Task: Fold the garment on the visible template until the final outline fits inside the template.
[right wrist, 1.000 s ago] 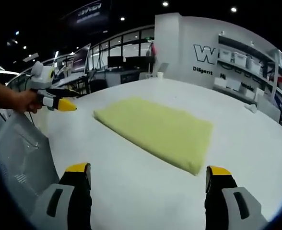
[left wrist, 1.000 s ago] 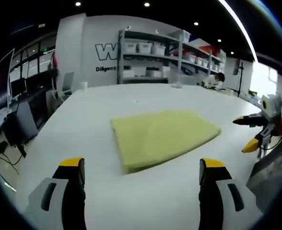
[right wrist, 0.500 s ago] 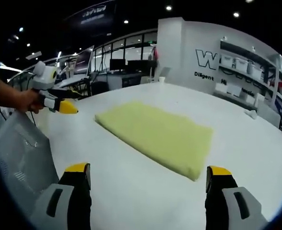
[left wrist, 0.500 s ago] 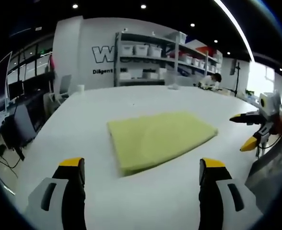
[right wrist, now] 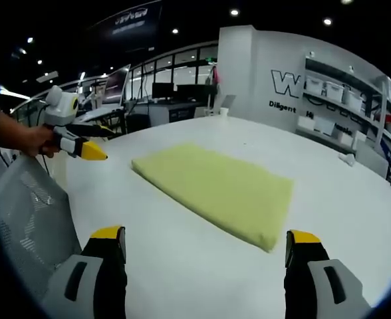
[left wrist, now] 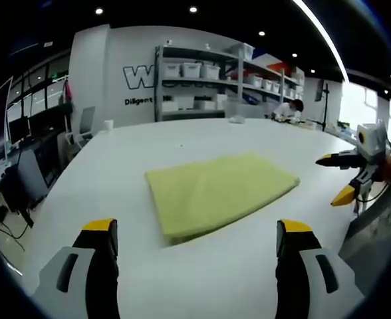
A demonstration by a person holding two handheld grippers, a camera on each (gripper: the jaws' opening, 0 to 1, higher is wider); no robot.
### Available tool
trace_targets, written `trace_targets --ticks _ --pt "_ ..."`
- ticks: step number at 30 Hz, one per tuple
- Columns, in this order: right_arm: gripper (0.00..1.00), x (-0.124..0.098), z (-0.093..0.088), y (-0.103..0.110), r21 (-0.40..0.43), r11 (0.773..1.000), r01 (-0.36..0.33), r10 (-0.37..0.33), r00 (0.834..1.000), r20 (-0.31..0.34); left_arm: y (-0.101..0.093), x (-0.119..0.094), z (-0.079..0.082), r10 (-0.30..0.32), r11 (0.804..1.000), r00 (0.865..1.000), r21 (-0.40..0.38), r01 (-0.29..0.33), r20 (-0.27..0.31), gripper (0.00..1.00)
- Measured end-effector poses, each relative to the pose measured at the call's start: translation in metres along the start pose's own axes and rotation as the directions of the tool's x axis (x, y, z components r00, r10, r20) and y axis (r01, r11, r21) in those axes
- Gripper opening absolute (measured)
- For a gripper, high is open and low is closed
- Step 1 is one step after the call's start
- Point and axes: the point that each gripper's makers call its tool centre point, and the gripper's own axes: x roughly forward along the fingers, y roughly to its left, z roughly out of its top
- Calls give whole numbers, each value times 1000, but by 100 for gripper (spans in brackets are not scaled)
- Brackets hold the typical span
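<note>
A yellow garment (left wrist: 219, 193) lies folded into a flat rectangle on the white table (left wrist: 116, 173). In the left gripper view my left gripper (left wrist: 197, 227) hovers open just short of its near edge, holding nothing. At the right of that view a hand holds my right gripper (left wrist: 333, 179) open, off the cloth's right corner. The right gripper view has the same garment (right wrist: 215, 189) ahead of my open right gripper (right wrist: 205, 234). The left gripper (right wrist: 106, 145) is in a hand at the left there, jaws apart, clear of the cloth.
A grey mesh chair back (right wrist: 29, 219) stands at the table's near edge, also seen as the chair back (left wrist: 375, 232) in the left gripper view. Shelves with bins (left wrist: 209, 73) line the far wall. A cup (left wrist: 108, 124) and a small object (right wrist: 347, 151) sit far out on the table.
Both views have drifted slightly with the hands. The garment has stayed flat and still, and both grippers stay open and apart from it.
</note>
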Motion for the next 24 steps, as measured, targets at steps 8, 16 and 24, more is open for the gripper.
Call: trace_targets --ticks 8,16,24 --pt "98 -1 1 -1 4 1000 5 -5 1000 6 0 0 -1 -3 1000 1000 2 3 -2 99" --pt "98 -1 2 -1 3 1000 4 -4 1000 6 -1 1 0 -4 1000 1000 5 4 -3 99" --pt "98 -1 1 -2 4 1000 2 -2 1000 7 -1 1 0 -4 1000 1000 8 4 -4 99"
